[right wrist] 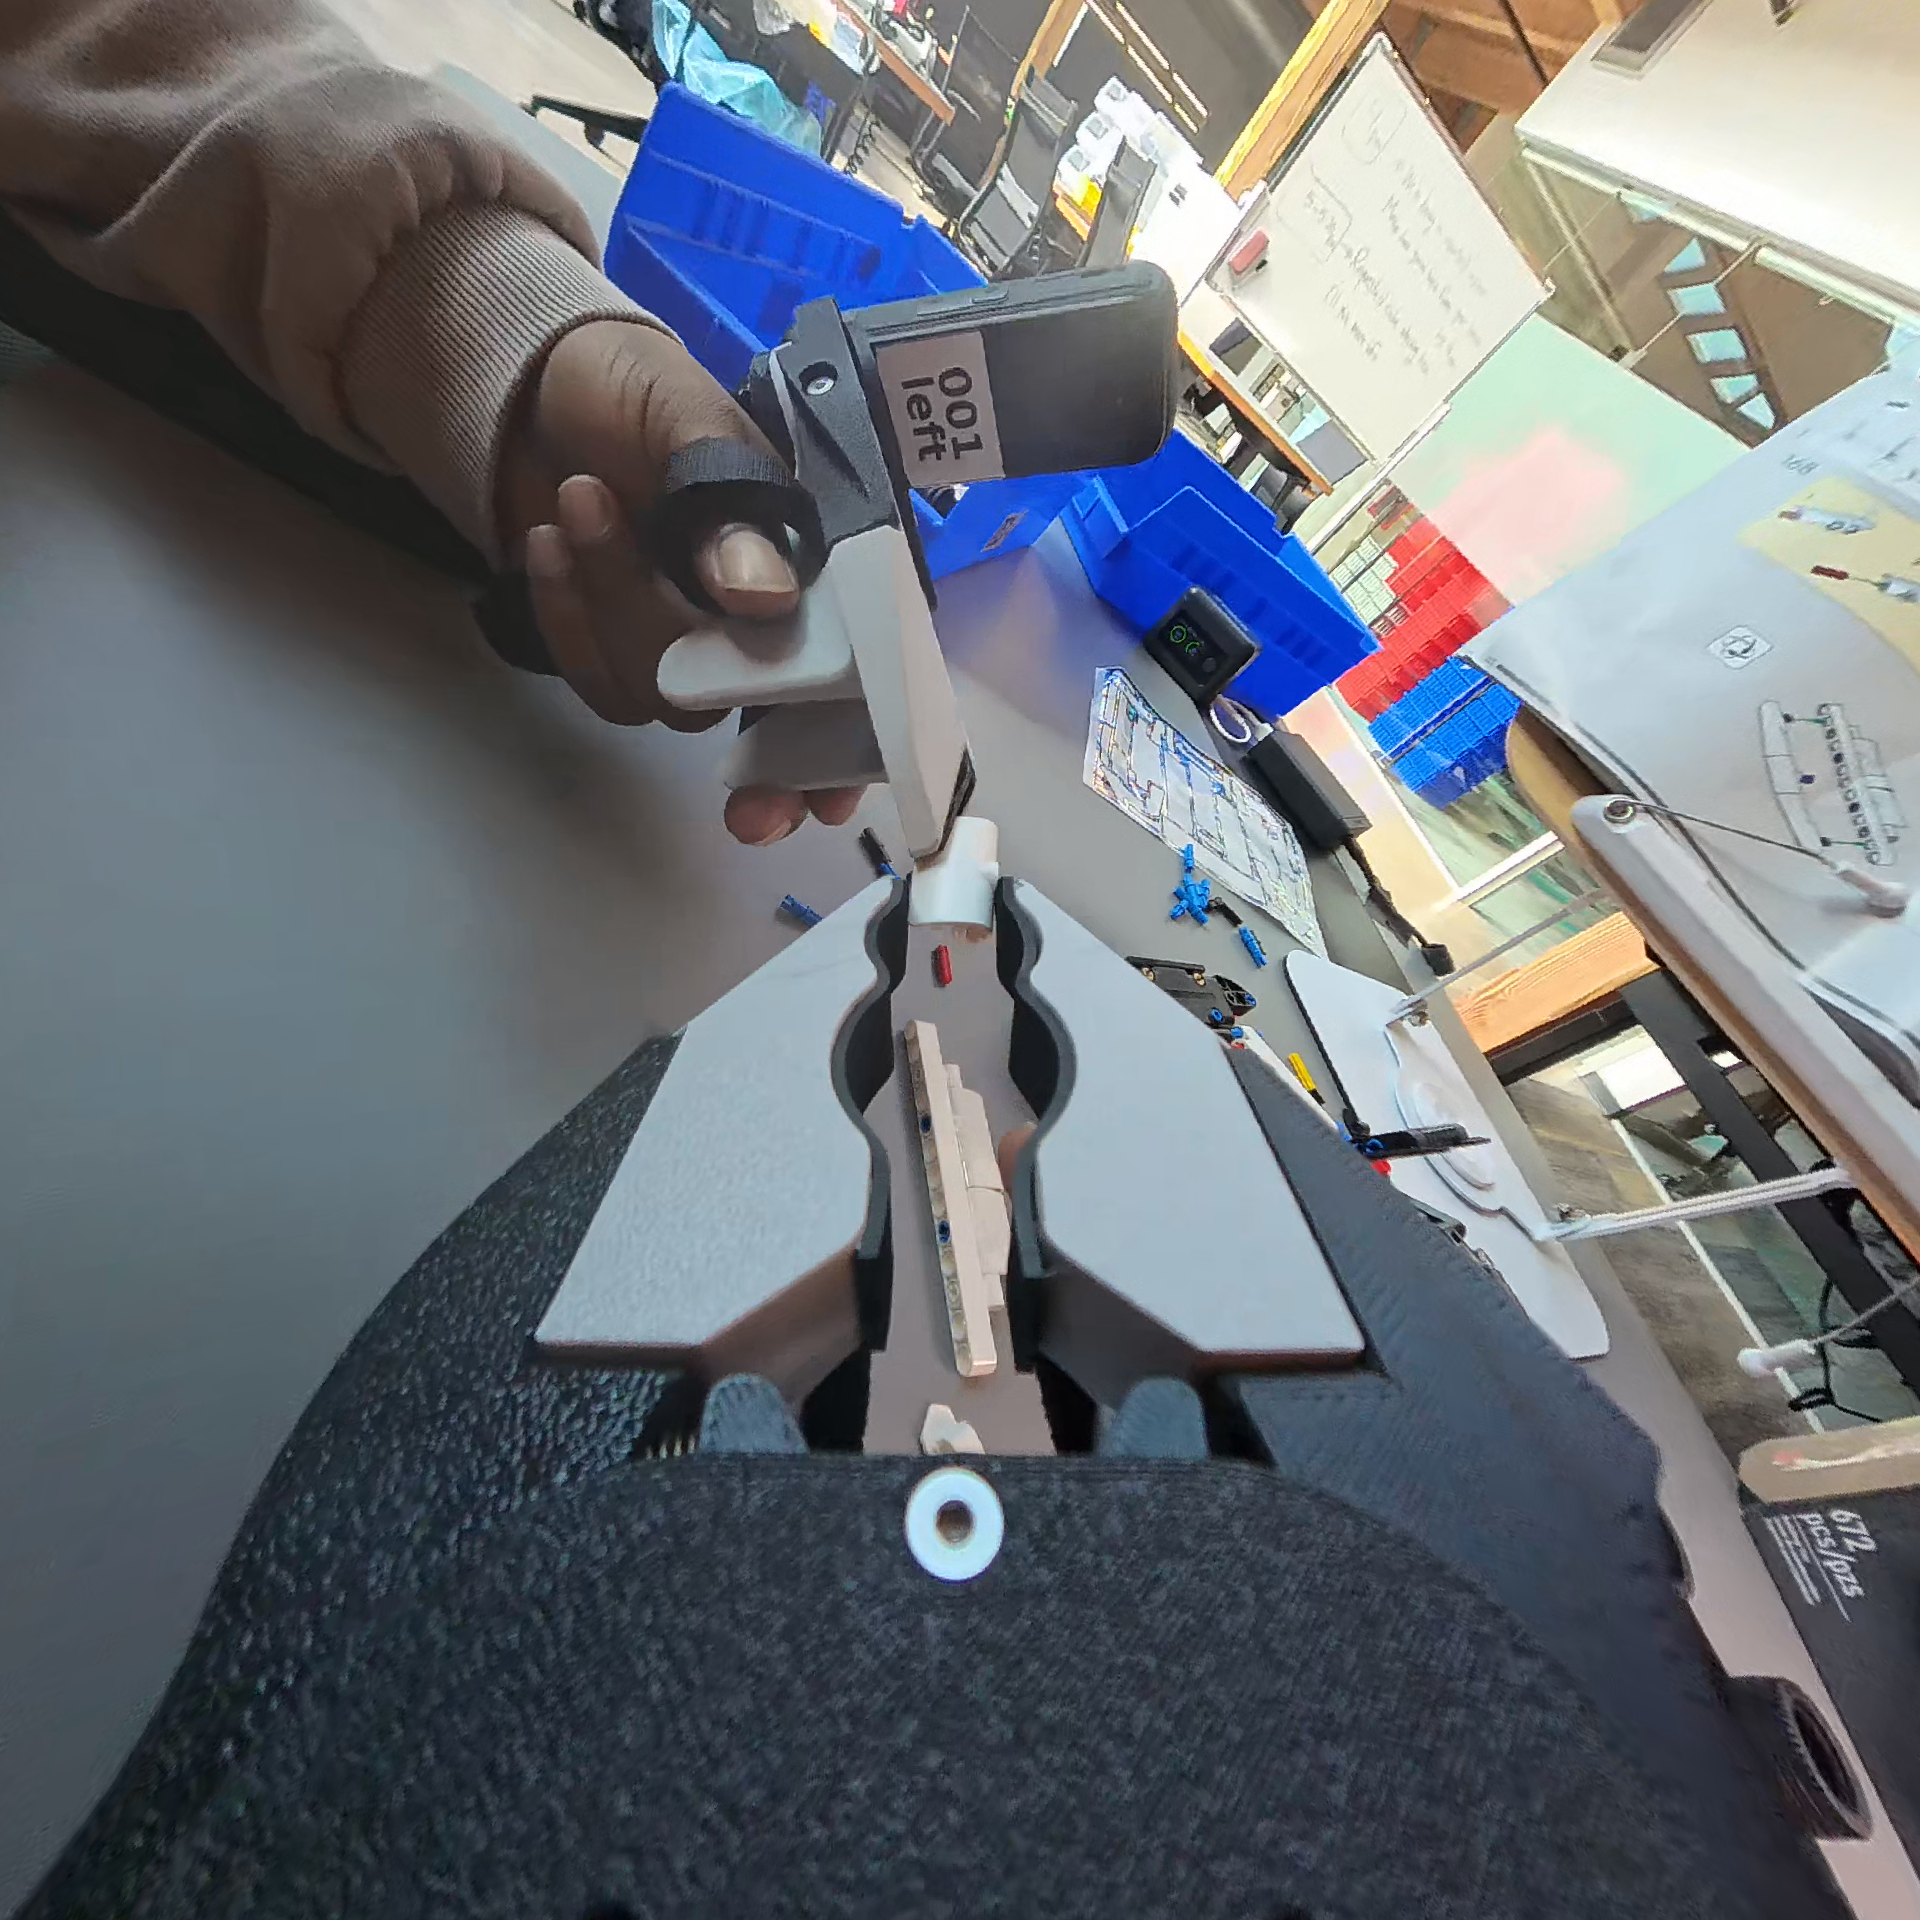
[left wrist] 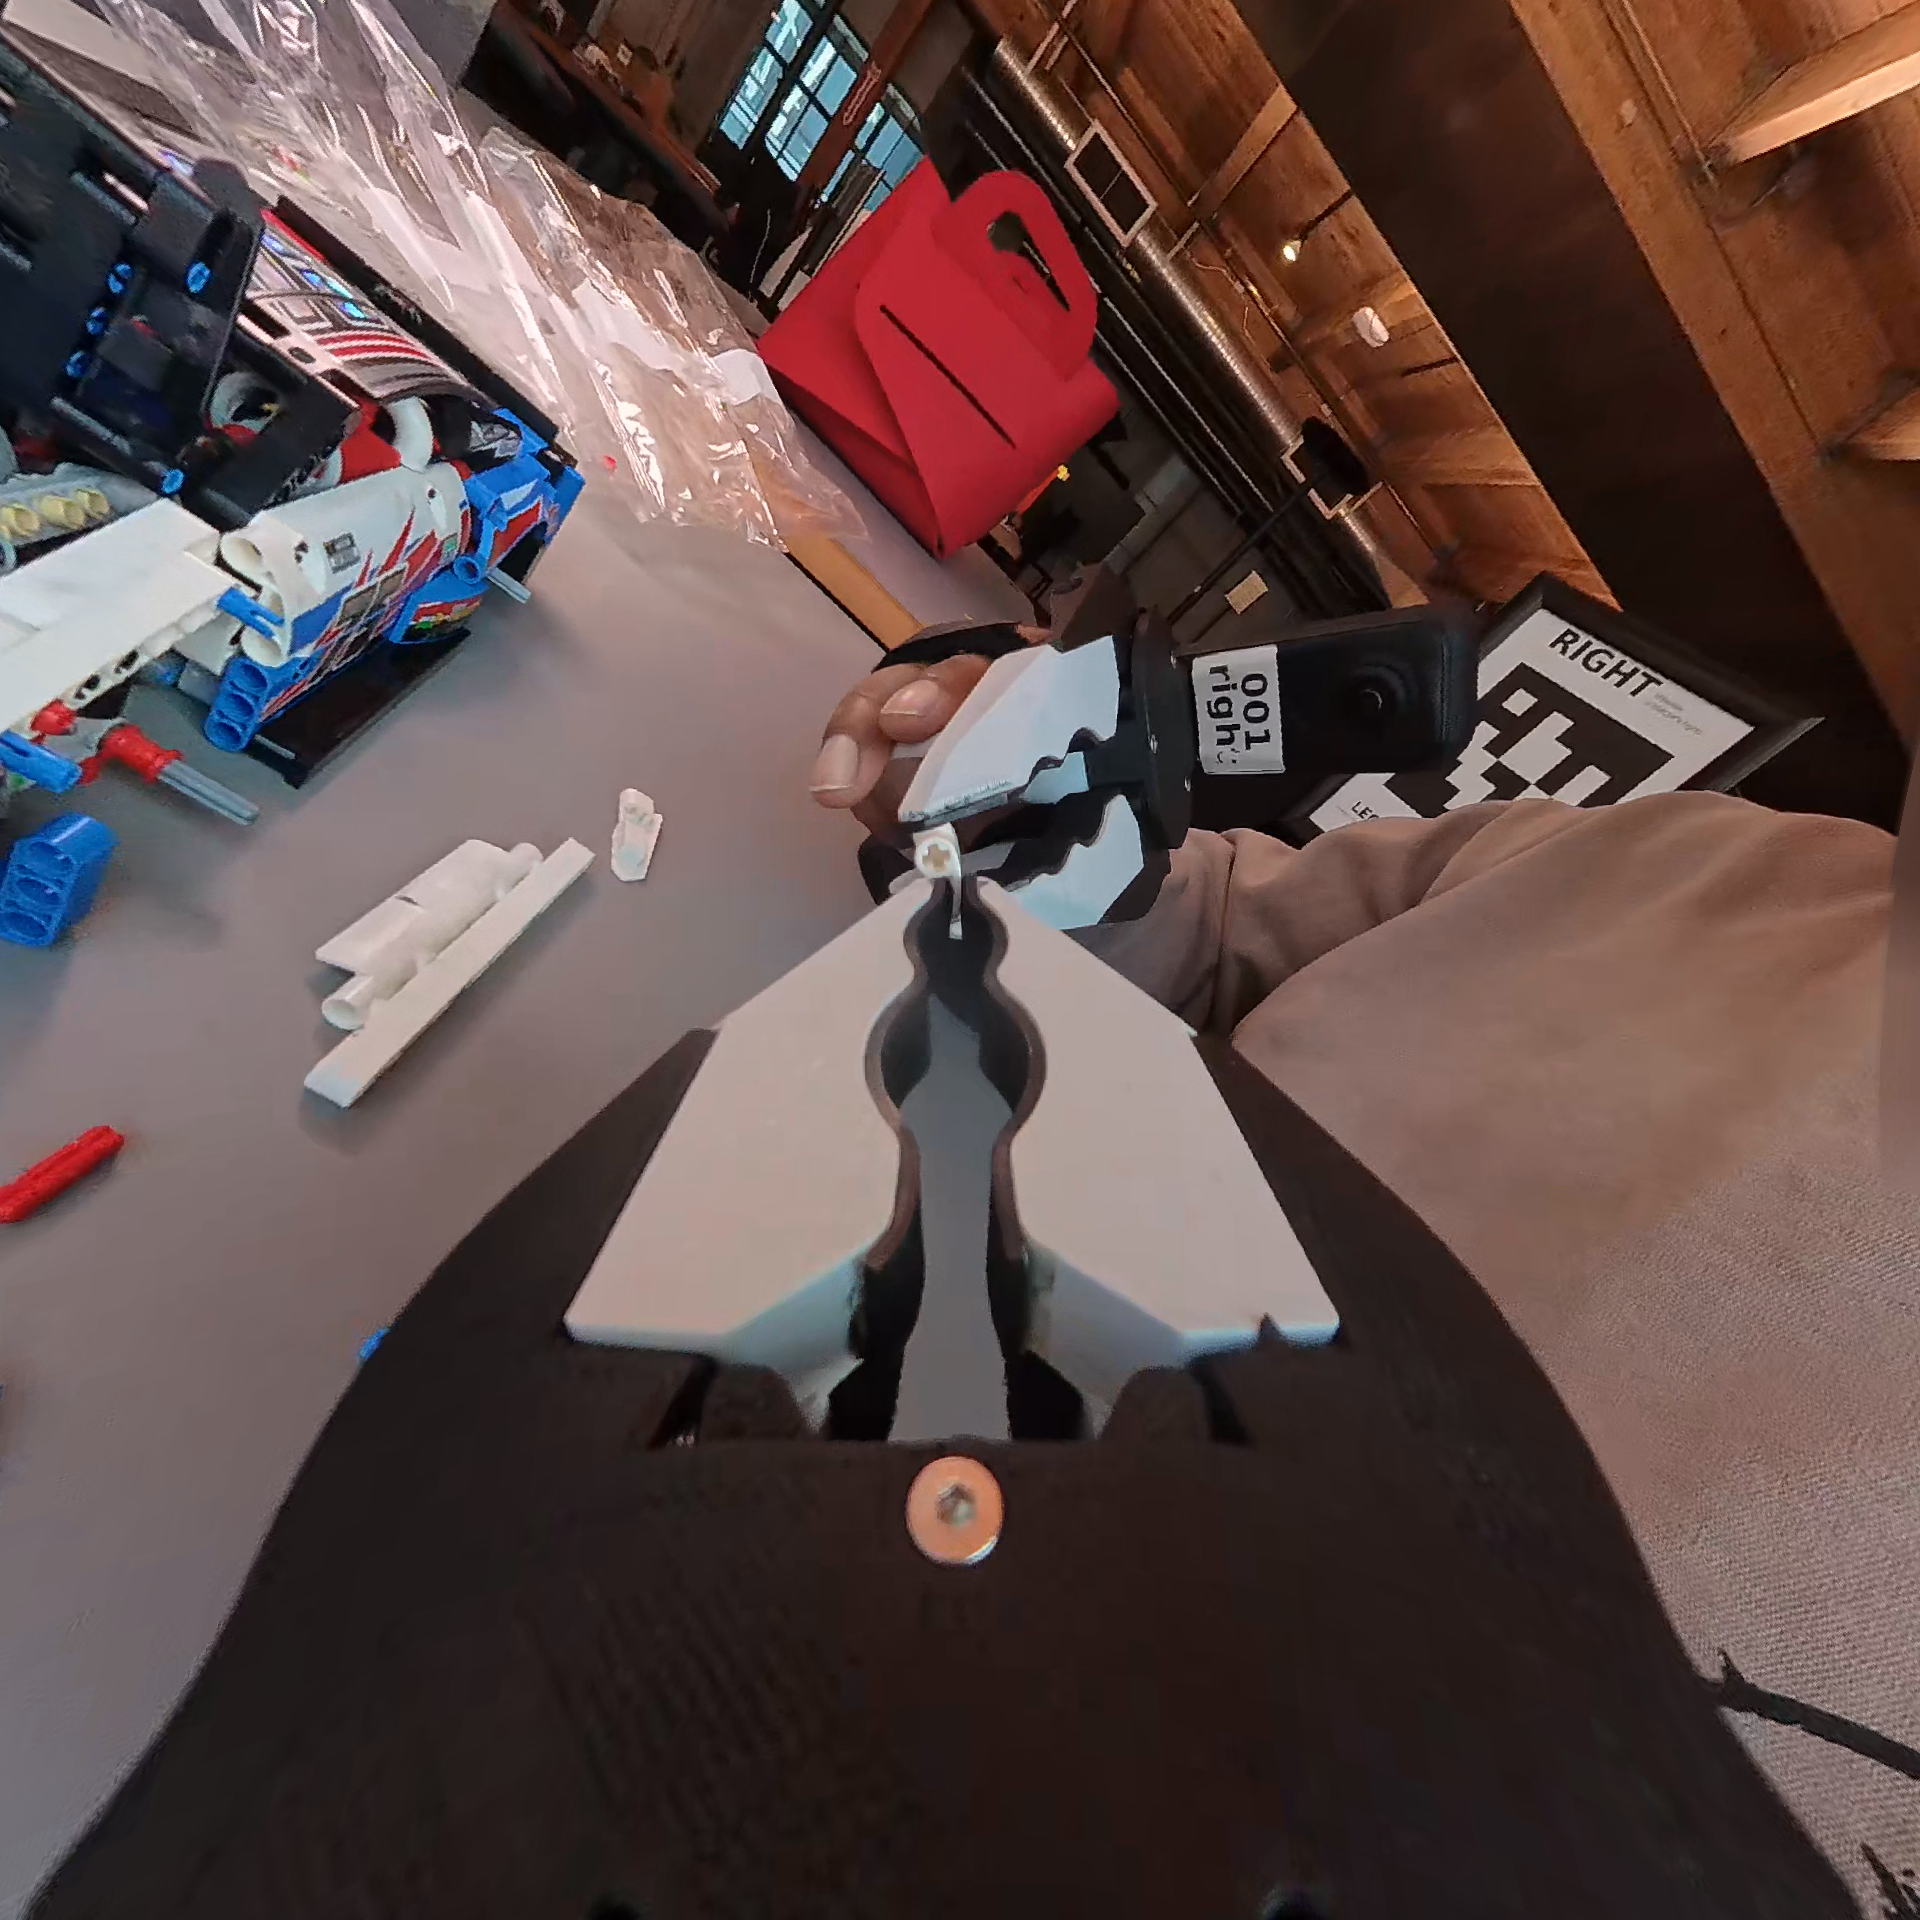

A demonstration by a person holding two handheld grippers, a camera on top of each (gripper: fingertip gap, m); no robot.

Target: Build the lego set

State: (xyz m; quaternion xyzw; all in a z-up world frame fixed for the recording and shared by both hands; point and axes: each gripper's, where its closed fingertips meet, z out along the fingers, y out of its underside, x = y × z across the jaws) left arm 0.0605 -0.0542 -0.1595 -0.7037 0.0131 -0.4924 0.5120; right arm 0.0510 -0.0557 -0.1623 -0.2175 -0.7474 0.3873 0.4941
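Observation:
A small white connector piece (right wrist: 951,888) is pinched between the pads of my right gripper (right wrist: 951,896) and held above the grey table (right wrist: 312,831). My left gripper (right wrist: 928,844) comes in from above, its tips closed against the piece's upper left edge. In the left wrist view my left gripper (left wrist: 953,891) is shut on a thin white tab of the same piece (left wrist: 935,857), whose round end has a cross-shaped hole. My right gripper (left wrist: 930,831) grips it from the far side. The partly built white, blue and red car model (left wrist: 312,540) stands at the upper left.
A white sub-assembly (left wrist: 447,956), a small white part (left wrist: 636,833), a red pin (left wrist: 57,1172) and a blue part (left wrist: 52,878) lie on the table. Clear plastic bags (left wrist: 582,343) and a red bag (left wrist: 935,364) stand behind. Blue pins (right wrist: 1195,894), blue bins (right wrist: 790,239) and an instruction booklet (right wrist: 1766,675) are at the right. Both grippers' tips are close together, under 4 cm apart. The red pin (left wrist: 57,1172) is about equally far from each gripper, around 15 cm. Seen from the right wrist view (right wrist: 943,966) as well.

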